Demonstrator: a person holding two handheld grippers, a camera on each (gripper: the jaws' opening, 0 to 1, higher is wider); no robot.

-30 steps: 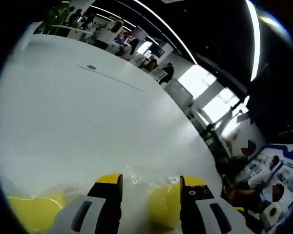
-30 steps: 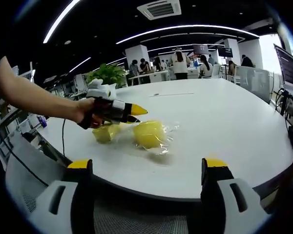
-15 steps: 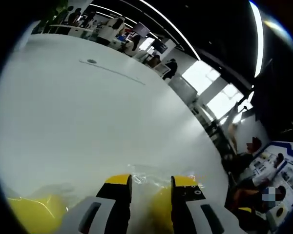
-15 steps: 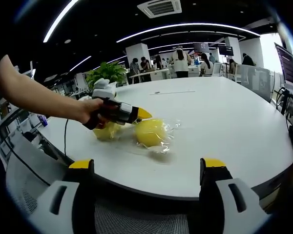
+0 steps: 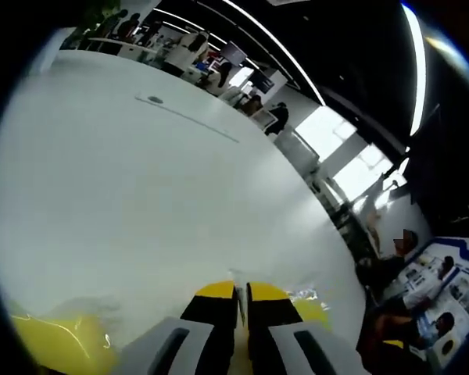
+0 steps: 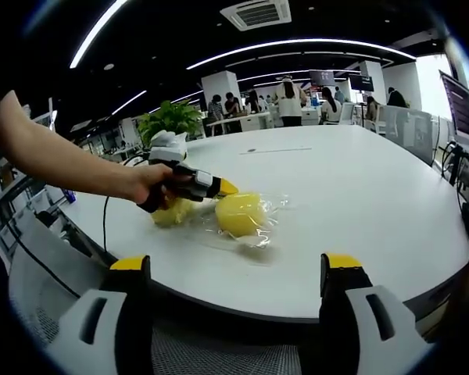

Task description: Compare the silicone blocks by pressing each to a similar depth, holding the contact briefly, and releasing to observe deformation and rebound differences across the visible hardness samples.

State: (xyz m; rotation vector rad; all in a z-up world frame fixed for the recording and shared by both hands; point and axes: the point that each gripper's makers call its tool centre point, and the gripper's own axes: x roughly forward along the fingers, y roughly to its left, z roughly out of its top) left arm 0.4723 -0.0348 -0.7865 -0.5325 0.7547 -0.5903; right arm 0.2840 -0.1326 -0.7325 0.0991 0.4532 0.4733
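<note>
Two yellow silicone blocks lie in clear plastic wrap on the white table (image 6: pixel 359 195). In the right gripper view the larger block (image 6: pixel 242 212) sits mid-table and the smaller block (image 6: pixel 172 212) lies to its left. A person's hand holds my left gripper (image 6: pixel 227 187), whose yellow tips touch the larger block's upper left side. In the left gripper view that gripper (image 5: pixel 242 291) is shut, with the jaws almost together over the larger block (image 5: pixel 313 311); the smaller block (image 5: pixel 59 348) lies at lower left. My right gripper (image 6: pixel 234 266) is open, back off the table's near edge and holding nothing.
The table (image 5: pixel 141 195) stretches far beyond the blocks. A potted plant (image 6: pixel 172 117) stands behind the hand. People (image 6: pixel 288 100) sit at far desks. A monitor (image 6: pixel 461 94) and chairs stand at the right edge.
My left gripper's jaws have come together from wide open to shut, and its tips have moved forward onto the larger block. The right gripper has stayed still.
</note>
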